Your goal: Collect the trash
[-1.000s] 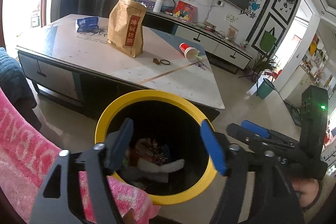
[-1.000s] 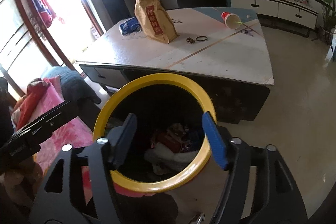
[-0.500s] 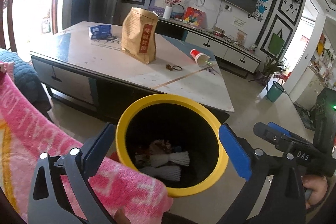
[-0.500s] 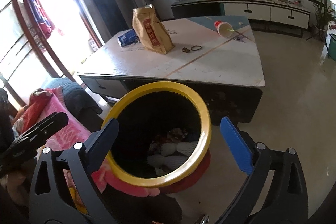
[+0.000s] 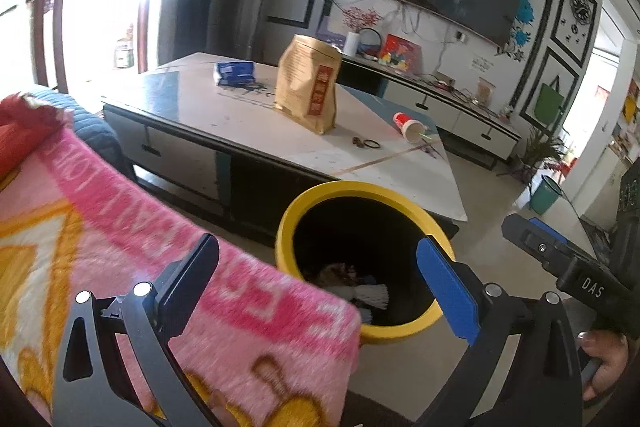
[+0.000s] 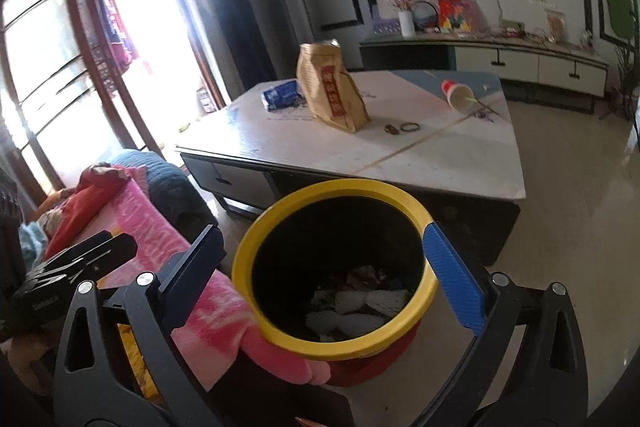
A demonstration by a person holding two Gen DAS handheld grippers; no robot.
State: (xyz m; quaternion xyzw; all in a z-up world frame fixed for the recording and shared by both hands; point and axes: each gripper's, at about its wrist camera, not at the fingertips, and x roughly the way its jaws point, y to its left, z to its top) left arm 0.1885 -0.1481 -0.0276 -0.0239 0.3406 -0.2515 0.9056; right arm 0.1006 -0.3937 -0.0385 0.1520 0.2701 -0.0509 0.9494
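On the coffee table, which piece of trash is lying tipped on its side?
The red-and-white paper cup with a green straw, near the far right edge; the brown paper bag stands upright.

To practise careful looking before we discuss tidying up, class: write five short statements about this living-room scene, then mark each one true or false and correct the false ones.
1. The bin has a yellow rim. True.
2. The bin is empty. False: crumpled white and coloured rubbish lies at its bottom.
3. The brown paper bag stands upright on the low table. True.
4. The red paper cup stands upright. False: it lies on its side on the table, a green straw in it.
5. The right gripper clamps the bin's rim. False: its jaws stand wide apart with nothing held, as do those of the left gripper.
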